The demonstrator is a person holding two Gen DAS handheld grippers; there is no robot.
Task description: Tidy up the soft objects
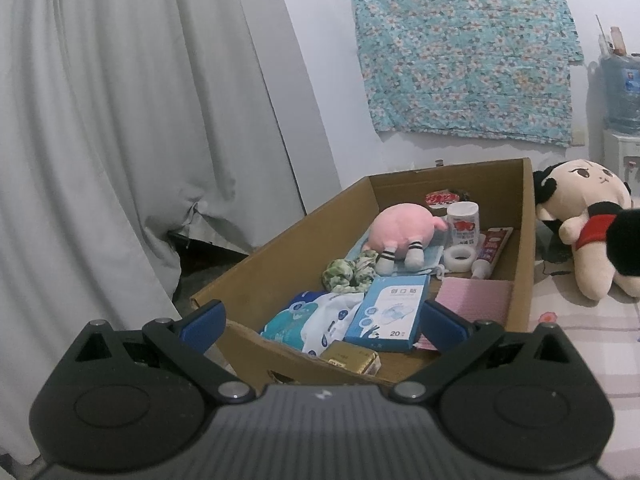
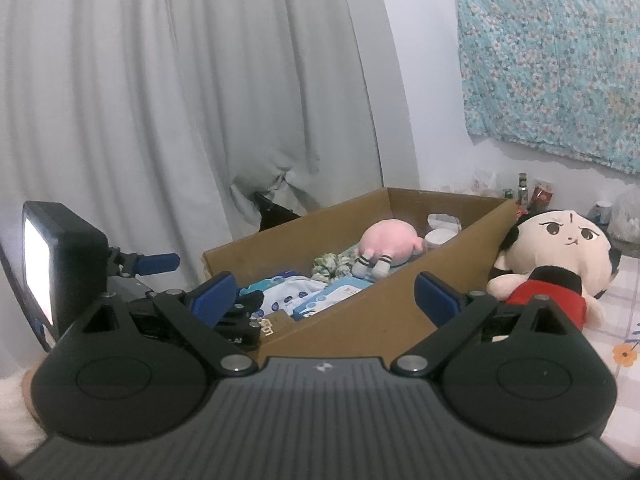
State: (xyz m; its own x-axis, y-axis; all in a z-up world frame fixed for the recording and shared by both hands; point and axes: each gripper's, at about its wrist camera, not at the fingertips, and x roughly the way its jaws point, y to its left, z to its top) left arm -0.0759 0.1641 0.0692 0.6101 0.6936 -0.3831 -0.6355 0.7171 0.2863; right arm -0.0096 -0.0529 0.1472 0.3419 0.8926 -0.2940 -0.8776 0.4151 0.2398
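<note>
A cardboard box [image 1: 524, 240] [image 2: 360, 312] lies on the bed. In it sit a pink plush [image 1: 396, 232] [image 2: 386, 242], a green scrunchie [image 1: 348, 272] [image 2: 330, 262], a blue-white box [image 1: 390, 312], wipe packs [image 1: 308, 320], a toothpaste tube [image 1: 490, 250], a tape roll [image 1: 460, 259] and a white bottle [image 1: 463, 222]. A big doll in red [image 1: 580, 224] [image 2: 556, 268] lies right of the box. My left gripper [image 1: 322, 322] is open and empty over the box's near end. My right gripper [image 2: 324, 300] is open and empty in front of the box.
Grey curtains [image 1: 140, 120] hang at the left. A floral cloth [image 1: 464, 48] hangs on the wall. A water dispenser [image 1: 620, 96] stands far right. The left gripper body with its lit screen [image 2: 60, 268] shows at left in the right wrist view. The bedsheet [image 1: 580, 340] lies right of the box.
</note>
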